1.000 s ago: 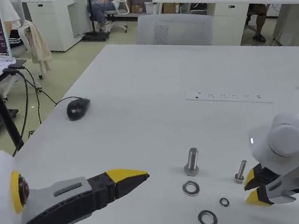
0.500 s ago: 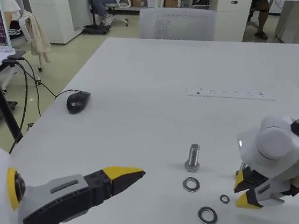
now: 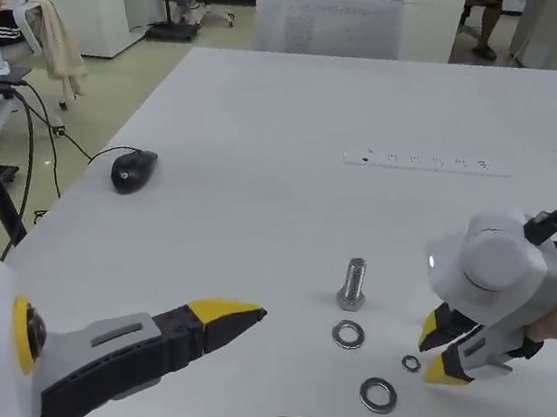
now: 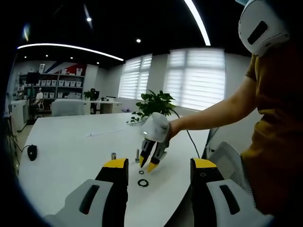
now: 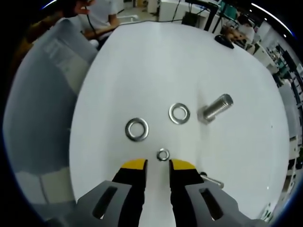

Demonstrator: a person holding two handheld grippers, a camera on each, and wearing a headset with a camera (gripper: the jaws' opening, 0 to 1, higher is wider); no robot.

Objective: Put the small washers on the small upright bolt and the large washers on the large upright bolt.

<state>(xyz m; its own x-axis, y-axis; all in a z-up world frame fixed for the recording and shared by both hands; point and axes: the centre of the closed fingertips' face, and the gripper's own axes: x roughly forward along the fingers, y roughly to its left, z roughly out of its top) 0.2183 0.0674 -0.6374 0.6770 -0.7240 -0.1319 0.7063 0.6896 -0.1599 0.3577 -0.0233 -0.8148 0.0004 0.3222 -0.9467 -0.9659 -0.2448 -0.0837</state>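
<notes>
Hovering empty with jaws parted, the right gripper [image 5: 157, 164] should straddle the small washer [image 5: 163, 154] just ahead of its tips squarely before closing.

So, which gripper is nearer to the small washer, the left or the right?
Right. The right gripper has its tips just beside the small washer; the left gripper is well apart, past the two large washers.

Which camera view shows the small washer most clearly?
The right gripper view. There the small washer lies flat and uncovered, just ahead of the parted tips of the right gripper. The head view shows it smaller, beside those same tips. In the left gripper view it is a tiny far-off ring, too small to make out well.
</notes>
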